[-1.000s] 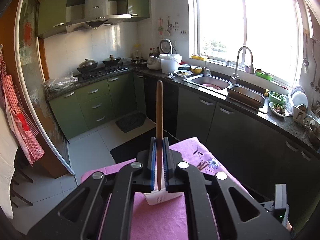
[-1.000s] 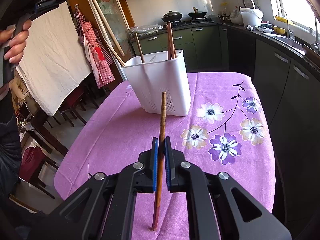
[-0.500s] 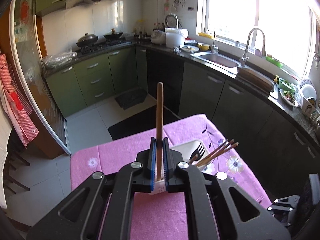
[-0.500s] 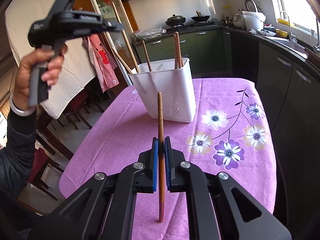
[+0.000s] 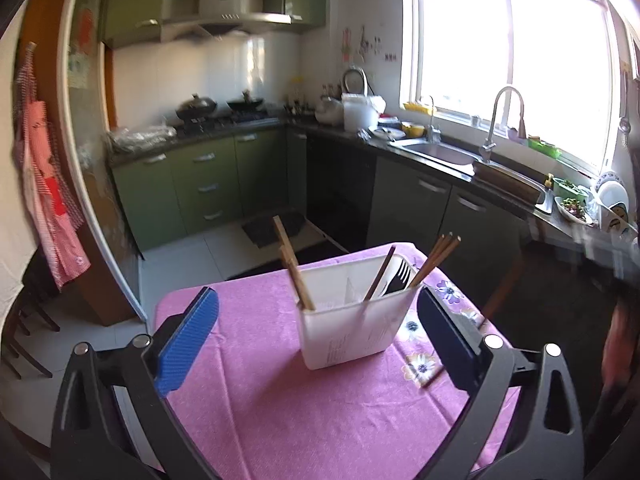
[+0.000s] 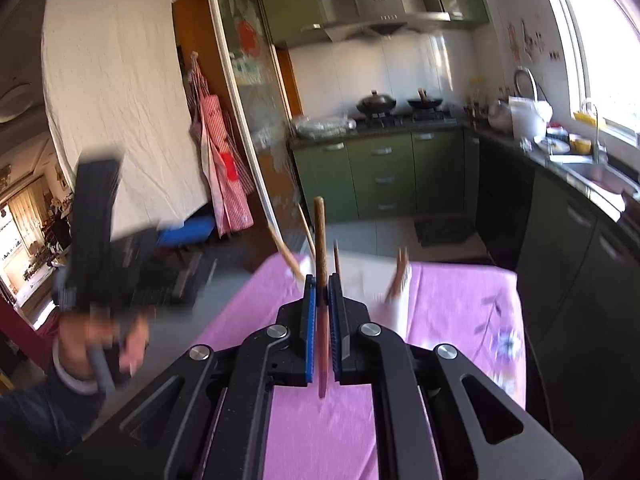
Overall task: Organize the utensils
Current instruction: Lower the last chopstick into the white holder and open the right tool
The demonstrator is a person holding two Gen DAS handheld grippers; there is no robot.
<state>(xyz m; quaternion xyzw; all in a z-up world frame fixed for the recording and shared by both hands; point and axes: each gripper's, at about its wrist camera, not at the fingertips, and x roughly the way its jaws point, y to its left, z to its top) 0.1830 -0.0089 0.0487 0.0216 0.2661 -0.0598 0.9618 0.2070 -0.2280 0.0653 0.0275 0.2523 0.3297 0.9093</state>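
A white utensil holder (image 5: 348, 336) stands on the purple flowered tablecloth (image 5: 304, 420). It holds a black fork (image 5: 398, 280) and several wooden chopsticks, some leaning left (image 5: 294, 268) and some right (image 5: 436, 256). My left gripper (image 5: 316, 300) hovers just in front of the holder. Its jaws are opening wide, with nothing pressed between the blue pads (image 5: 188, 336). My right gripper (image 6: 322, 284) is shut on an upright brown chopstick (image 6: 320, 232), raised above the table, with the blurred holder (image 6: 372, 280) just beyond it.
A person's hand (image 6: 100, 336) holds the other tool at the left of the right wrist view. Dark cabinets and a counter with a sink (image 5: 436, 152) run along the right. A tiled floor (image 5: 188, 264) lies beyond the table's far edge. A chopstick end (image 5: 434, 376) lies on the cloth.
My left gripper dropped toward the holder and opened, letting go of its chopstick, which now leans in the holder. My right gripper rose with its chopstick, lifting its lower end off the cloth.
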